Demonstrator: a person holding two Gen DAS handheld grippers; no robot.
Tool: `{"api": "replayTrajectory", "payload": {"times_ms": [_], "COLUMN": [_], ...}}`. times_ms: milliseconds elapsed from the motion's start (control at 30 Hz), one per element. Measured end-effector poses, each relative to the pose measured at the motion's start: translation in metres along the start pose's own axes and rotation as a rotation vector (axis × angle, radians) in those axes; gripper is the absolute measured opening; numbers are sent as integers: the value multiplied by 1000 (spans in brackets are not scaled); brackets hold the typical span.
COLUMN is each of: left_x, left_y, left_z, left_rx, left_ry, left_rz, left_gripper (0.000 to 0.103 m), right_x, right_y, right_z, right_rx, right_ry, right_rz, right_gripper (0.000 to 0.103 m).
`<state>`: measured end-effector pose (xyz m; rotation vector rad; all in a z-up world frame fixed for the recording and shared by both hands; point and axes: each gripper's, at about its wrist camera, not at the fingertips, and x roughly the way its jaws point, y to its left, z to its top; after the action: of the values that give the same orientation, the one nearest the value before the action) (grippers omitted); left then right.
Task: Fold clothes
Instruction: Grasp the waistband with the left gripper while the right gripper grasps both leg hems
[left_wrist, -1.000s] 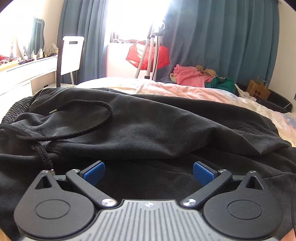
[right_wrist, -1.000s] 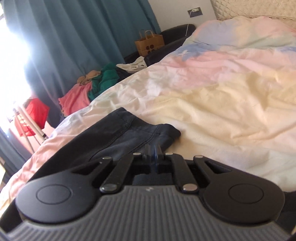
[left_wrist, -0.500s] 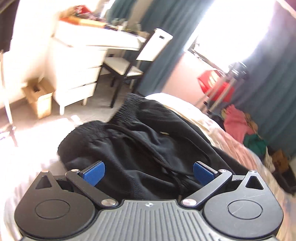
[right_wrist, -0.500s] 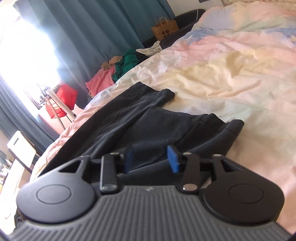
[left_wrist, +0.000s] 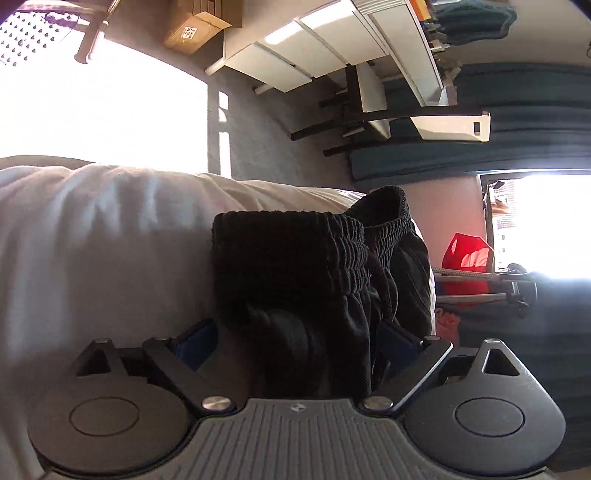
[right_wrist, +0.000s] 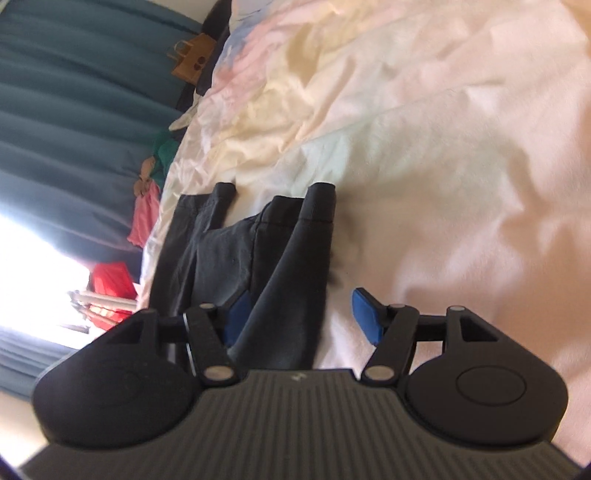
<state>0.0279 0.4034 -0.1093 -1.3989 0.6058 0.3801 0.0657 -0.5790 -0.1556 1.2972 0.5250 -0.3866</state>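
Left wrist: pale duvet (left_wrist: 110, 236), white drawers (left_wrist: 295, 55), teal curtains (left_wrist: 517, 110)

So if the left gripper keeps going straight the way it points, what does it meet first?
The left gripper is open and would probably first meet the black pants' bunched waistband, already between its fingers; the duvet lies beside.

Each claw has a grey ribbed body low in the frame, flanked by two black round discs. Black linkage arms with silver screws run up to blue pads on the left claw (left_wrist: 291, 341) and the right claw (right_wrist: 301, 314). A small emblem marks each body's top edge.
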Motion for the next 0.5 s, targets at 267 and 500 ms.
{"api": "replayTrajectory", "payload": {"times_ms": [267, 500], "left_x": [33, 17], "left_y": [-27, -3], "left_z": [-29, -11], "left_rx": [64, -57], "left_ry": [96, -7], "left_rz": [34, 2], "left_gripper": [84, 45], "right_x": [29, 66], "right_y": [5, 23], "right_z": [-6, -3], "right_rx": [-52, -152], "right_ry": [59, -28], "right_rz": [17, -2], "right_gripper": [63, 14]}}
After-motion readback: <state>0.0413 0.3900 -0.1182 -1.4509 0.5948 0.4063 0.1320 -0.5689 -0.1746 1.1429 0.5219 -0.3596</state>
